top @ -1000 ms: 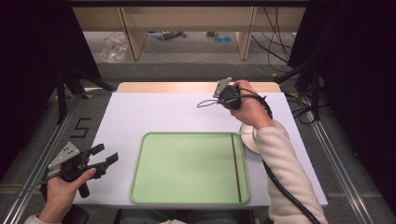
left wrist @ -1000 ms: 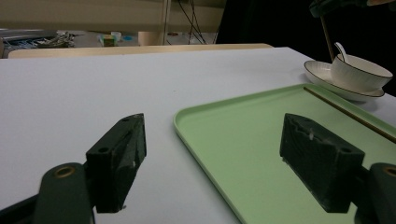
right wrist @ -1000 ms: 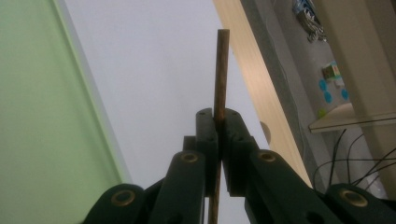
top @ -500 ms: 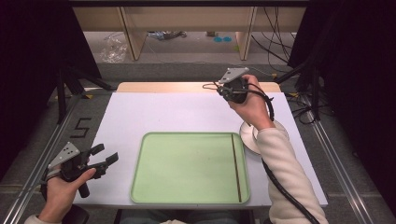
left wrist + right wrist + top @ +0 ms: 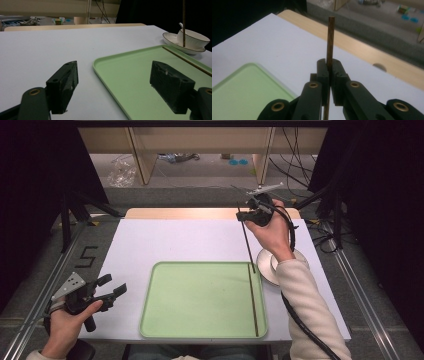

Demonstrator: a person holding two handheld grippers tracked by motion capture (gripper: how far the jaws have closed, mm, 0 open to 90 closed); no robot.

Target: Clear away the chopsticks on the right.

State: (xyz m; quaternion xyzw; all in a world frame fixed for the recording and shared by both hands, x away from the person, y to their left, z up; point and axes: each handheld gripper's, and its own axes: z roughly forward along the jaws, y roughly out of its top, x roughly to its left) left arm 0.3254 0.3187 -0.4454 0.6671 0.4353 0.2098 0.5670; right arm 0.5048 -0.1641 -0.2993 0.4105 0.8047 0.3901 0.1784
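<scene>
Thin dark wooden chopstick (image 5: 246, 240) hanging near-vertical right of centre in the high view, long axis running from the clamp down to a lower tip just above the far right corner of the tray. Clamped near its top end between the black jaws of the right gripper (image 5: 242, 215), pressed tight together on the stick (seen plainly in the right gripper view, where the stick (image 5: 329, 40) rises straight out of the shut pads). Second dark wooden chopstick (image 5: 253, 299) lying flat along the right inner edge of the pale green rounded plastic tray (image 5: 165, 320), long axis front to back, almost directly under the hanging one; nothing else in the tray. Lowering and laying parallel beside it looks like the coming move, a judgement only. Just right of the tray, touching or nearly so, a white saucer (image 5: 265, 272) carrying a white cup (image 5: 193, 38) with a spoon handle showing in it. At lower left of the high view, the left gripper (image 5: 111, 289), jaws wide apart and holding nothing, well away from both sticks. All on a white table sheet (image 5: 165, 240).
</scene>
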